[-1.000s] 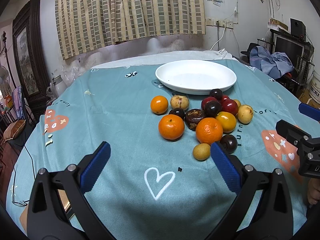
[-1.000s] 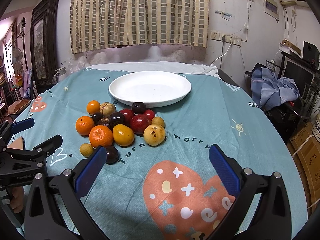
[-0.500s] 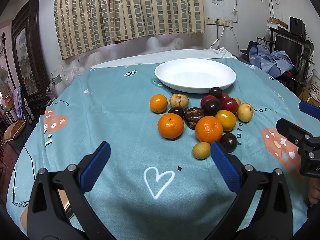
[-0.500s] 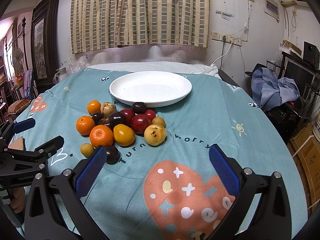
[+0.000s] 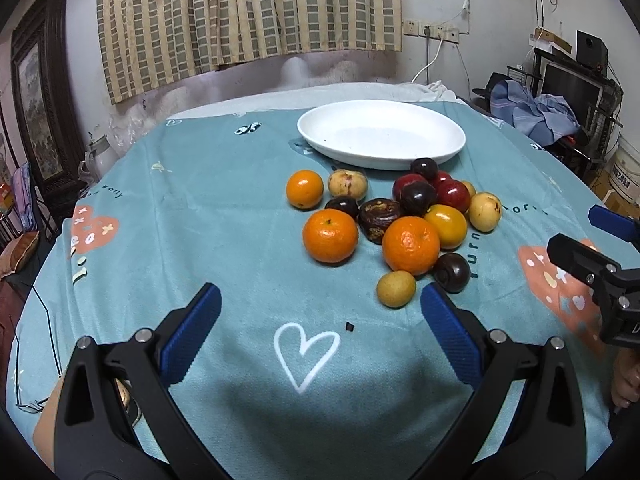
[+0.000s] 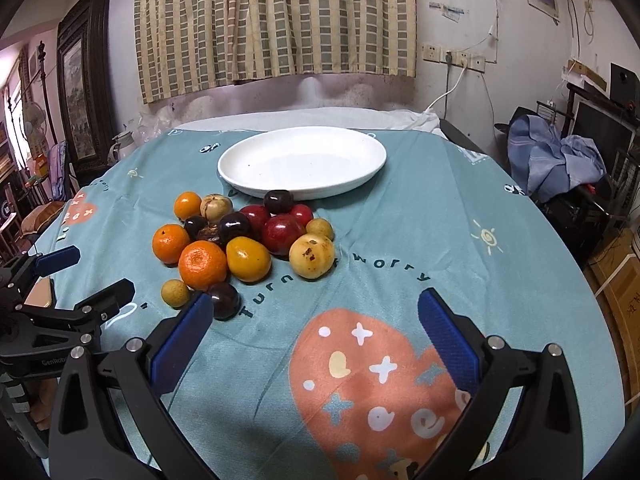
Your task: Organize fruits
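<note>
Fruit pile (image 5: 394, 216) mid-frame, white plate (image 5: 382, 134) above it bare.
Left gripper (image 5: 320, 320) & right gripper (image 6: 316, 332) both wide open, holding nothing, low in frame — prob. lining up 1st pick.

Between our left gripper's (image 5: 320, 316) spread fingers we see bare tablecloth (image 5: 200, 220). Just ahead of the right finger, a small yellow fruit (image 5: 396, 289) and a dark plum (image 5: 452, 273) block the way.
</note>
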A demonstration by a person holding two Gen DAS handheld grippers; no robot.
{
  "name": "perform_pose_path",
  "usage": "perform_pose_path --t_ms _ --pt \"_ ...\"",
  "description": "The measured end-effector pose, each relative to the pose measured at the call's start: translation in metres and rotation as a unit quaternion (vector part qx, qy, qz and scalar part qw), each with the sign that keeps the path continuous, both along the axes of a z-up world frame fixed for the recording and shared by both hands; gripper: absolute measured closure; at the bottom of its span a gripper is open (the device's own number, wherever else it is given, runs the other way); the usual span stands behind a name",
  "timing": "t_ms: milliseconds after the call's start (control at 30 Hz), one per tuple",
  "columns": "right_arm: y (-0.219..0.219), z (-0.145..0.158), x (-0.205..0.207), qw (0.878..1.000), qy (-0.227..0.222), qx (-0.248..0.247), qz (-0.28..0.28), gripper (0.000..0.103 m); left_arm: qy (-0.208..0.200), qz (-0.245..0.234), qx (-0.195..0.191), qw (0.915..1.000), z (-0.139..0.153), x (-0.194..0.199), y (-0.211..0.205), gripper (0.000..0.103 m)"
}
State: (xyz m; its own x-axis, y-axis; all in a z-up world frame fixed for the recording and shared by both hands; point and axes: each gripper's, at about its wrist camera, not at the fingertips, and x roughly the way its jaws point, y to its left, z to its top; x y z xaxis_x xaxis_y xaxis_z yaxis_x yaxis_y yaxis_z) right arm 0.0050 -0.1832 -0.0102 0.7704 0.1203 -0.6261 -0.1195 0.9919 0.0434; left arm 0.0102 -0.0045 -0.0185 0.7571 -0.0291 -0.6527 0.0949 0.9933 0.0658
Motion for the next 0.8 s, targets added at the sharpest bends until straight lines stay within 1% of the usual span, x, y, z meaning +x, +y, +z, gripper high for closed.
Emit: perform_pose_path --t_ms 167,233,333,400,500,567,633,700,733,800 --pt "-0.004 -0.002 0.002 1.0 0.005 0.004 -0.005 0.001 0.017 -0.001 -0.007 0.9998 -0.003 0.004 0.002 0.002" --pt "-0.005 -0.003 0.003 1.0 0.008 0.007 -0.005 0.001 0.026 -0.012 -0.01 0.9995 -0.004 0.006 0.0 0.002" --pt "-0.008 -0.005 0.005 1.0 0.015 0.01 -0.008 0.002 0.038 -0.028 -0.001 0.9989 -0.007 0.008 -0.007 0.002" --pt "-0.01 -0.006 0.006 1.0 0.019 0.014 -0.013 0.002 0.053 -0.038 0.001 0.9979 -0.01 0.012 -0.011 0.002" --pt "-0.017 -0.006 0.008 0.999 0.021 0.023 -0.027 0.002 0.087 -0.055 -0.004 0.9947 -0.018 0.024 -0.019 0.002" --pt "-0.02 -0.007 0.009 0.999 0.026 0.027 -0.031 0.002 0.111 -0.07 0.004 0.9913 -0.025 0.033 -0.027 0.003" --pt "-0.022 -0.008 0.01 0.999 0.031 0.032 -0.032 0.002 0.121 -0.08 0.01 0.9894 -0.028 0.038 -0.032 0.004" --pt "-0.024 -0.009 0.011 0.998 0.035 0.036 -0.034 0.002 0.126 -0.096 0.0 0.9874 -0.028 0.043 -0.035 0.004" --pt "-0.025 -0.009 0.012 0.998 0.038 0.039 -0.034 0.002 0.131 -0.12 -0.024 0.9837 -0.028 0.046 -0.036 0.004" --pt "-0.027 -0.01 0.014 0.997 0.043 0.045 -0.037 0.002 0.131 -0.141 -0.057 0.9797 -0.028 0.05 -0.033 0.003"
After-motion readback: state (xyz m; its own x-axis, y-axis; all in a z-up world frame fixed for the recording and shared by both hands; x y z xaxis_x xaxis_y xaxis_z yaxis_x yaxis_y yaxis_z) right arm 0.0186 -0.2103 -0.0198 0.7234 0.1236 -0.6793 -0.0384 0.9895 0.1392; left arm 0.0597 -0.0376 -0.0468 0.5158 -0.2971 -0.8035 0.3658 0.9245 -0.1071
